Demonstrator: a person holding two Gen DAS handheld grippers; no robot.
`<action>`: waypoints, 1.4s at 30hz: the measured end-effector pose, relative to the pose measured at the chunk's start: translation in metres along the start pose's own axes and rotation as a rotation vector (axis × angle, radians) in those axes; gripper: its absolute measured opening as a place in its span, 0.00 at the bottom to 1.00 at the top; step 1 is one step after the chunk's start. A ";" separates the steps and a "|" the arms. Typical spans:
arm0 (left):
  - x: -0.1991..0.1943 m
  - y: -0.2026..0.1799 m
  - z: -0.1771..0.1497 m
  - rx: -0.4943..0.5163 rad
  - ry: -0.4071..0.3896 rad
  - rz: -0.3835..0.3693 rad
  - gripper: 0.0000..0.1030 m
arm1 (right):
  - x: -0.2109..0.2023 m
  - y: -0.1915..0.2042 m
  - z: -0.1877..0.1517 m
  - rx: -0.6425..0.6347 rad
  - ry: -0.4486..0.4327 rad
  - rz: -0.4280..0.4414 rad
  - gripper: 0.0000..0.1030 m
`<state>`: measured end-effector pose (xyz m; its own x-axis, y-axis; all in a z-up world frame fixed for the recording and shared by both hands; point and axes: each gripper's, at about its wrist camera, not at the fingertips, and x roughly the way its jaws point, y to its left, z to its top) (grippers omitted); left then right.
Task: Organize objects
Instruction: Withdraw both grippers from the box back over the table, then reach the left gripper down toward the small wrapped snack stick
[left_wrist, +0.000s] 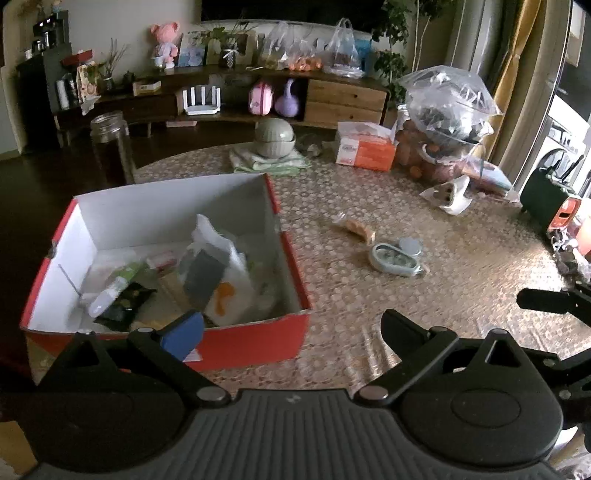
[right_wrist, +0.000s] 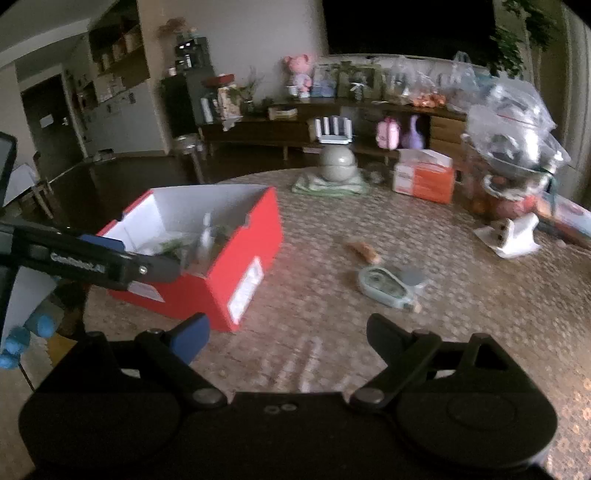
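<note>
A red box (left_wrist: 258, 343) with a white inside stands on the table at the left. It holds a white plastic bag (left_wrist: 229, 273), a dark packet (left_wrist: 125, 306) and other small items. My left gripper (left_wrist: 288, 328) hangs open at the box's near right corner with nothing between its fingers. To the right on the table lie a wrapped snack (left_wrist: 354, 229), a light blue oval case (left_wrist: 393, 258) and a grey round disc (left_wrist: 410, 246). My right gripper (right_wrist: 286, 334) is open and empty over bare tablecloth, with the box (right_wrist: 221, 280) to its left and the case (right_wrist: 384, 286) ahead to the right.
Farther back on the table are a green bowl on a folded cloth (left_wrist: 275, 142), an orange tissue pack (left_wrist: 365, 147), a full clear plastic bag (left_wrist: 447, 110) and a white torn packet (left_wrist: 452, 195). A glass jar (left_wrist: 110, 144) stands behind the box. Blue-gloved fingers (right_wrist: 22, 336) show at the left.
</note>
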<state>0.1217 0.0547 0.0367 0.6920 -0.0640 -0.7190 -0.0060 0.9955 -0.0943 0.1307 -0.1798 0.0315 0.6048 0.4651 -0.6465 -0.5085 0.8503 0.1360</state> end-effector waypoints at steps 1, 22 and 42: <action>0.002 -0.004 0.000 0.000 -0.007 -0.007 1.00 | -0.004 -0.005 -0.003 0.005 0.000 -0.007 0.89; 0.050 -0.087 -0.001 0.035 0.033 -0.169 1.00 | -0.022 -0.110 -0.034 0.098 0.039 -0.133 0.89; 0.139 -0.123 0.049 0.072 0.071 -0.081 1.00 | 0.023 -0.196 -0.009 0.143 0.072 -0.200 0.89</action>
<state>0.2544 -0.0731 -0.0179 0.6356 -0.1462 -0.7580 0.1012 0.9892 -0.1059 0.2389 -0.3375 -0.0169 0.6370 0.2698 -0.7221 -0.2882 0.9522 0.1016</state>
